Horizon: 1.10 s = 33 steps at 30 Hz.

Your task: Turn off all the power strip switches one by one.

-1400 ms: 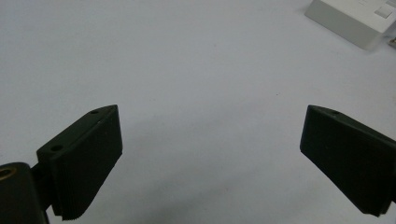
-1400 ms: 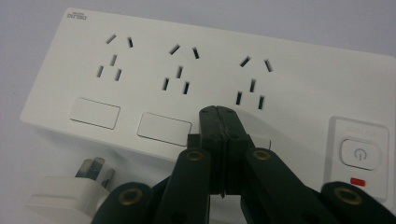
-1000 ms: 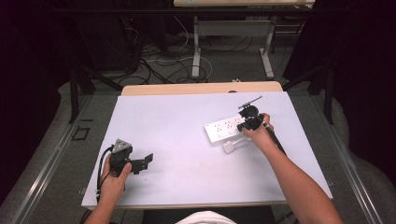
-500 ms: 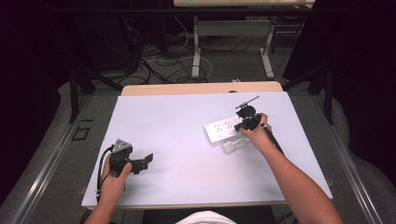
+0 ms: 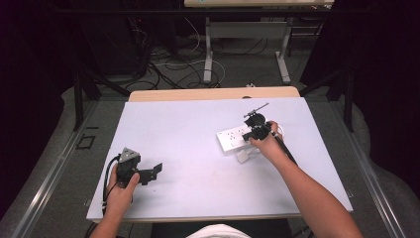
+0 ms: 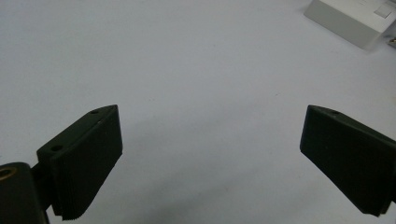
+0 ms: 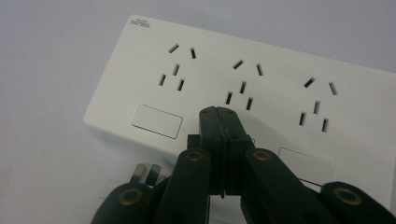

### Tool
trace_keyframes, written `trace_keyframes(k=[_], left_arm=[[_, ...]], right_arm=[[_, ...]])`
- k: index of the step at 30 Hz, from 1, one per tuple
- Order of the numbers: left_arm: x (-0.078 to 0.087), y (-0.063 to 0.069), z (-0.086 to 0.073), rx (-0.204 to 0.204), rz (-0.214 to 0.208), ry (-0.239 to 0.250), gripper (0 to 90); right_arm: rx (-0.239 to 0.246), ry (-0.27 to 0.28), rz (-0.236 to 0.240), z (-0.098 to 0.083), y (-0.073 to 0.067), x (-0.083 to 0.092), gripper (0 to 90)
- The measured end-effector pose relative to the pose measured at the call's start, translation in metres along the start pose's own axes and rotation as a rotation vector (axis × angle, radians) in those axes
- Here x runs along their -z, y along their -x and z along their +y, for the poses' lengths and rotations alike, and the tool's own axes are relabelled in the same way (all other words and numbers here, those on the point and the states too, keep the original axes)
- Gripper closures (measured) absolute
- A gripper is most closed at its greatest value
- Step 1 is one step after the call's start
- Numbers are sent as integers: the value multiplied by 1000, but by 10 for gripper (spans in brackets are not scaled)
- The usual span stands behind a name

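Power strip [image 7: 261,88] centre frame, right gripper [image 7: 219,114] jaws pressed together over its middle switch; left gripper [image 5: 156,169] spread wide, lower left

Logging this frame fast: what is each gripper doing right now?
Left gripper: open, holding nothing.
Right gripper: jaws shut, nothing visible between them, over the white power strip.

The power strip [image 5: 234,139] lies on the bench [image 5: 198,129], right of centre. A plug [image 5: 242,156] sits just before it.
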State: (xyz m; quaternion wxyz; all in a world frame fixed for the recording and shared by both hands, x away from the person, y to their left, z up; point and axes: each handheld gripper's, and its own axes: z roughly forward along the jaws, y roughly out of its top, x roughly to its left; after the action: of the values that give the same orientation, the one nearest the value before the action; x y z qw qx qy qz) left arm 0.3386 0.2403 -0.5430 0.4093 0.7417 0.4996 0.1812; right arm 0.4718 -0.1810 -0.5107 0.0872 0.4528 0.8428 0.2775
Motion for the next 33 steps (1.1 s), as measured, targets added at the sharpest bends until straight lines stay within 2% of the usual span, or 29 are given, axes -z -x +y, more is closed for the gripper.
trace_keyframes(k=[1, 2, 3, 5, 7, 8, 9, 14, 25, 28, 33], left_arm=[[0, 0, 0, 0, 0, 0, 58], [0, 0, 0, 1, 0, 0, 58], [0, 0, 0, 0, 0, 0, 58], [0, 0, 0, 1, 1, 0, 58], [0, 0, 0, -1, 0, 4, 58], [0, 0, 0, -1, 0, 5, 58], [0, 0, 0, -1, 0, 5, 58], [0, -1, 0, 0, 1, 4, 58], [0, -1, 0, 1, 1, 5, 58], [0, 0, 0, 1, 0, 4, 58], [0, -1, 0, 1, 1, 4, 59]], right_arm=[[-2, 15, 1, 0, -1, -1, 900], [-4, -4, -8, 0, -2, -1, 900], [7, -5, 3, 0, -2, -1, 900], [3, -1, -2, 1, -3, -1, 900], [-23, -10, -5, 1, -5, -1, 900], [-7, 5, 2, 1, -5, -2, 900], [3, -19, 0, 1, -4, -1, 900], [0, -5, -8, 1, -6, -4, 900], [-2, -11, -10, 1, -6, -6, 900], [14, -5, -7, 1, -4, -6, 900], [0, -10, -11, 1, -6, -6, 900]])
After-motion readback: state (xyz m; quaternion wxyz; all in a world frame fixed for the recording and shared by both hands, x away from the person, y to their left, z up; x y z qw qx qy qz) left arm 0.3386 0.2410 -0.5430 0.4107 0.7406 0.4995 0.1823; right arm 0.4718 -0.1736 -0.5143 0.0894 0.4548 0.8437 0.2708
